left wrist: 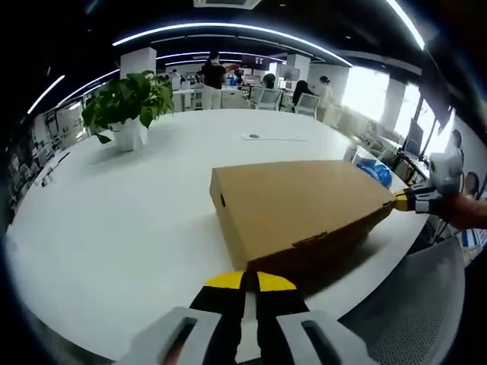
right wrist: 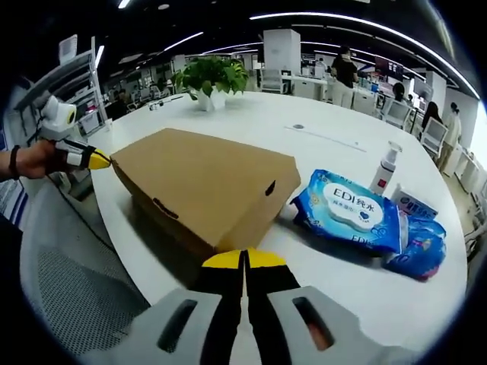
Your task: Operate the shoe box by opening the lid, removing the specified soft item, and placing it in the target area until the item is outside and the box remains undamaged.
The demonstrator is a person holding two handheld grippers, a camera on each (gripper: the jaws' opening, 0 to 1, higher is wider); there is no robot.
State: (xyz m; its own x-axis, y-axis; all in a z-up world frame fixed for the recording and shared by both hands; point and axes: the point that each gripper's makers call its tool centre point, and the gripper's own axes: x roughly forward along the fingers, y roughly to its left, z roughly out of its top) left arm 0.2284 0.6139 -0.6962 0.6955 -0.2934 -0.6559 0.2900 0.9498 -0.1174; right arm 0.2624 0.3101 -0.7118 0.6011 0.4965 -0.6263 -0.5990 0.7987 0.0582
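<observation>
A closed brown cardboard shoe box lies on the round white table near its edge. Its lid is down and what is inside is hidden. My left gripper is shut with nothing between its yellow tips, just short of the box's near end. At the box's far right corner, my right gripper reaches in with a hand behind it. In the right gripper view the box lies ahead. My right gripper is shut and empty by the near corner, and my left gripper touches the far left corner.
A blue wipes pack, a second blue pack and a pump bottle lie right of the box. A potted plant stands far back. A grey mesh chair sits at the table's edge. People stand at distant desks.
</observation>
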